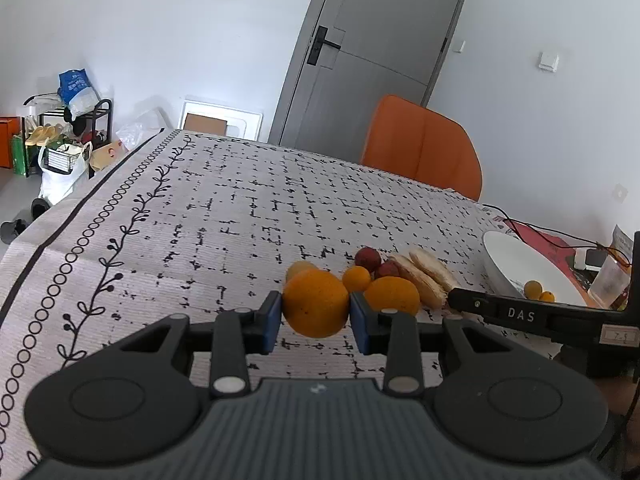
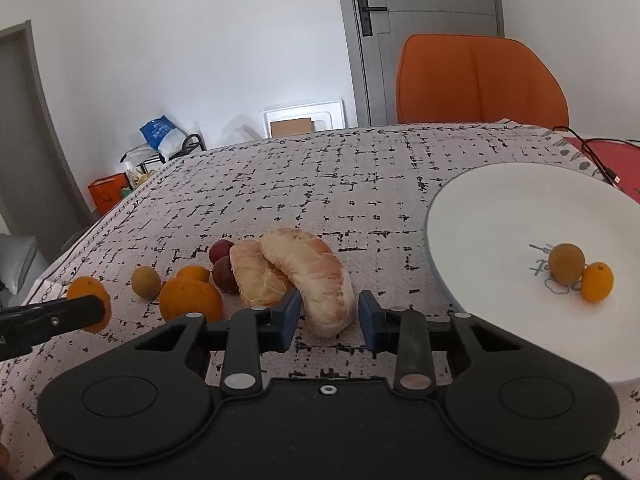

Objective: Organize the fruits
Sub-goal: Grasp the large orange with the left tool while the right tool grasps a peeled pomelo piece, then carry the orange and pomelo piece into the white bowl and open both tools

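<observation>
My left gripper (image 1: 316, 316) is shut on an orange (image 1: 316, 306) and holds it just above the tablecloth. Behind it lie a second orange (image 1: 393, 295), a small kumquat (image 1: 357, 279), two dark red lychees (image 1: 368, 259) and two peeled pomelo segments (image 1: 425, 276). My right gripper (image 2: 329, 316) is open around the near end of the front pomelo segment (image 2: 316, 280), without touching it. The white bowl (image 2: 500, 216) to the right holds a brownish longan (image 2: 566, 263) and a kumquat (image 2: 597, 281).
The table carries a black-and-white patterned cloth (image 1: 224, 216). An orange chair (image 2: 480, 80) stands at the far side. Cables and a red mat (image 2: 600, 152) lie behind the bowl. A longan (image 2: 145, 281) lies left of the pile.
</observation>
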